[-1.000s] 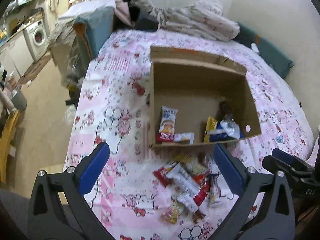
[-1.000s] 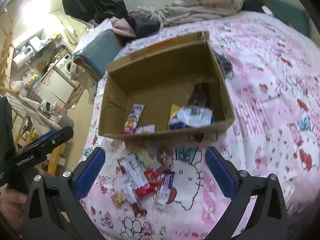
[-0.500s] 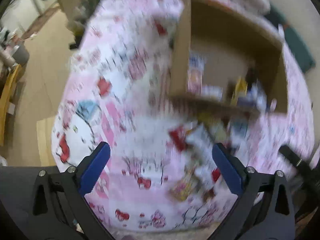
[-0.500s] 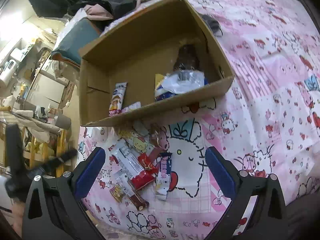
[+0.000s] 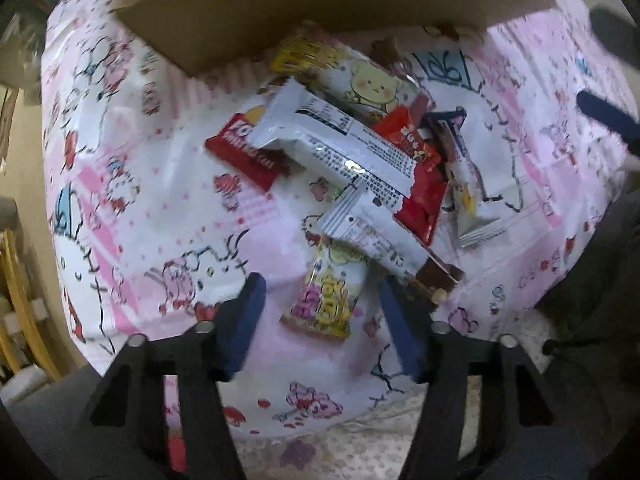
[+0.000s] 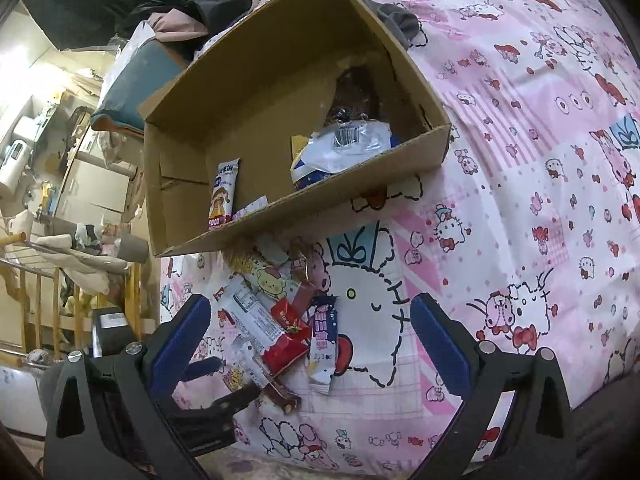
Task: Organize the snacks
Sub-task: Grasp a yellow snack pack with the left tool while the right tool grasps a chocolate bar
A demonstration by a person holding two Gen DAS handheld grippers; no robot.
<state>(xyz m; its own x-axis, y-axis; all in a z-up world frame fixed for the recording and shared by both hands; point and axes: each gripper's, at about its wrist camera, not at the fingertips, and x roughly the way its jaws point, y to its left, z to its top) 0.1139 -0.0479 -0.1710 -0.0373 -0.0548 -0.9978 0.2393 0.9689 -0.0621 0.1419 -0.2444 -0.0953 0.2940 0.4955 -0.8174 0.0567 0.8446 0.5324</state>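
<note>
Several wrapped snacks lie in a pile on the pink cartoon bedsheet, just in front of an open cardboard box. My left gripper points straight down over the pile's near end. Its jaws are closing either side of a small yellow-and-pink packet, with a gap still showing on both sides. In the right wrist view that left gripper sits low at the left by the same packet. My right gripper hangs open above the pile with nothing between its fingers. The box holds a white-and-red packet and a white-and-blue bag.
A long white wrapper, a red packet, a yellow bear-print packet and a purple-and-white stick overlap in the pile. The bed's edge runs close below my left gripper. Clothes and bedding are heaped behind the box. To the left stands cluttered furniture.
My left gripper has dropped from high above the bed to just over the pile, tipped downward, and its jaws have narrowed around the yellow-and-pink packet. The right gripper has sunk slightly toward the snacks.
</note>
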